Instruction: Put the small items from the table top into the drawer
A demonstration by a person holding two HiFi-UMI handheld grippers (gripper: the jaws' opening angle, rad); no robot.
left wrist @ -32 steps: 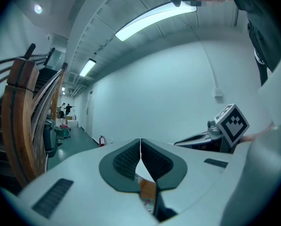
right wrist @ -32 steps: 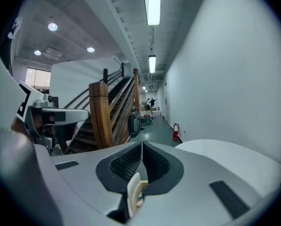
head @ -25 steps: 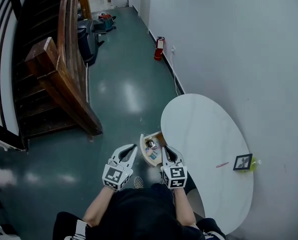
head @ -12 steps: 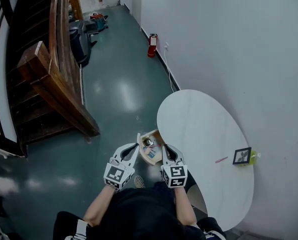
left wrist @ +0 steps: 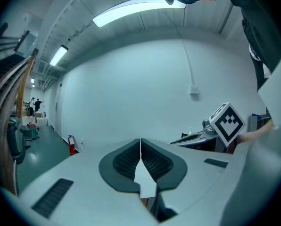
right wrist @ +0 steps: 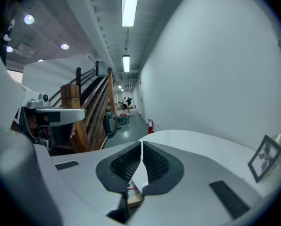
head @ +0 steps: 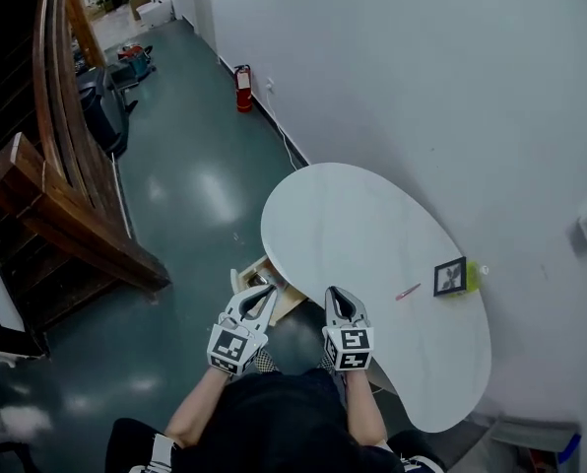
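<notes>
Holding left tool (head: 265, 295) and right tool (head: 336, 295) pinched closed, empty, at lower centre; facing pen (head: 408, 292) and picture frame (head: 450, 277) lying mid-right on desk (head: 362, 220).

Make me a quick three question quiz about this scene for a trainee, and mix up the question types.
1. True or false: the pink pen lies on the white table, left of the framed picture in the head view.
2. The right gripper is: A) shut on the pen; B) shut and empty; C) wide open.
3. Fill in: in the head view, the open drawer shows at the table's ___ edge.
Key: 1 true; 2 B; 3 left.
</notes>
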